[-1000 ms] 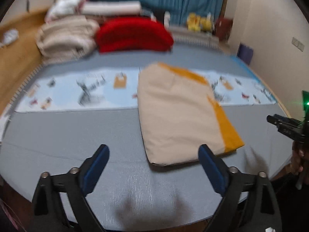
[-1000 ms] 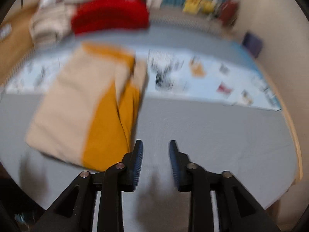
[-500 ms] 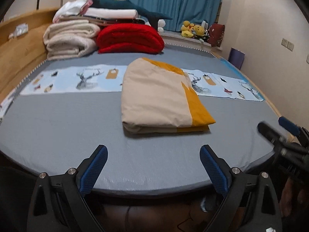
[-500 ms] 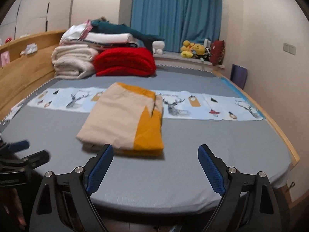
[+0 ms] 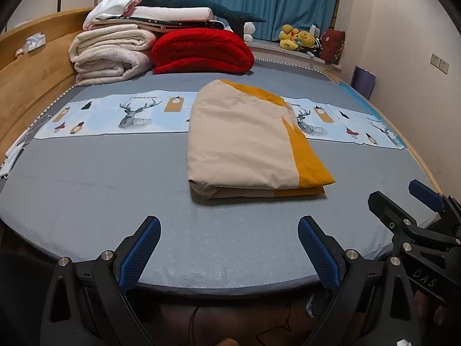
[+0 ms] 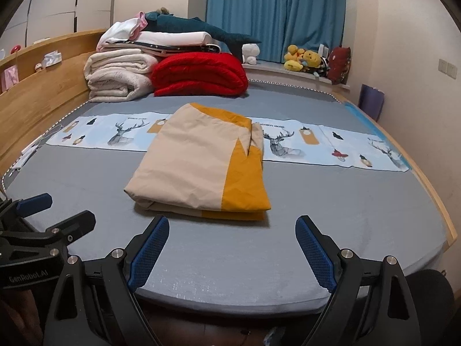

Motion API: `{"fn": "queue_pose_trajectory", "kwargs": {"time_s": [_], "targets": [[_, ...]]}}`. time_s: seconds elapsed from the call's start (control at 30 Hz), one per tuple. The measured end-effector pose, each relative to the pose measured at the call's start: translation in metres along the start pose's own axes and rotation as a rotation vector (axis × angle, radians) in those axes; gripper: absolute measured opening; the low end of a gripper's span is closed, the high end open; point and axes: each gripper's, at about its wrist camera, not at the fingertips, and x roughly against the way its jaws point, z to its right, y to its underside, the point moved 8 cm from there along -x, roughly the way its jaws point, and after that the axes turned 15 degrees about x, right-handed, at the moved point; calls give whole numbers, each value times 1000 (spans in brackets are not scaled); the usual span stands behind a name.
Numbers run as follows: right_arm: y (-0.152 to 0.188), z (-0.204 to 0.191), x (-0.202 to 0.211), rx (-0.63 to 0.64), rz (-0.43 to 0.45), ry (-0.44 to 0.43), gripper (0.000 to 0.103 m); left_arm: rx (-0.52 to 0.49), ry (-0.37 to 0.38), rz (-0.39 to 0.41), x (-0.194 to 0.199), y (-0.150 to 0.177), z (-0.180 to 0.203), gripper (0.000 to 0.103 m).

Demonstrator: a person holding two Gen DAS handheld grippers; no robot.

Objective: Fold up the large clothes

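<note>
1. A wooden headboard (image 5: 34,75) runs along the left edge of the bed (image 5: 86,178), with small items sitting on its top ledge.
2. Towards the far left corner of the bed, folded cream blankets (image 5: 111,54) are stacked, with white bedding (image 5: 173,14) and a dark teal plush (image 5: 201,0) piled on top.
3. A folded red blanket (image 5: 201,50) lies just beside the cream stack, touching it on its right side.
4. A pale blue printed strip (image 5: 115,115) with deer pictures crosses the grey bed from the left edge to the right edge.
5. The left gripper (image 5: 229,252) hangs over the near edge of the bed; its blue pads stand wide apart with nothing between them.
6. The folded cream-and-orange cloth (image 6: 198,167) lies flat in the middle of the bed, its far end over the printed strip, its orange band along the right side, apart from both grippers.
7. The right gripper (image 6: 232,249) is also over the near edge, spread to its widest after just opening, and empty.
8. Blue curtains (image 6: 273,14) and yellow plush toys (image 6: 302,57) sit beyond the far right corner.
</note>
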Motion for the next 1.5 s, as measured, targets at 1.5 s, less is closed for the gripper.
{"fn": "queue_pose_trajectory", "kwargs": {"time_s": [1.5], "targets": [[5,-5,-12,11,-23,1,90,-7,3,-32,-8,9,2,95]]}}
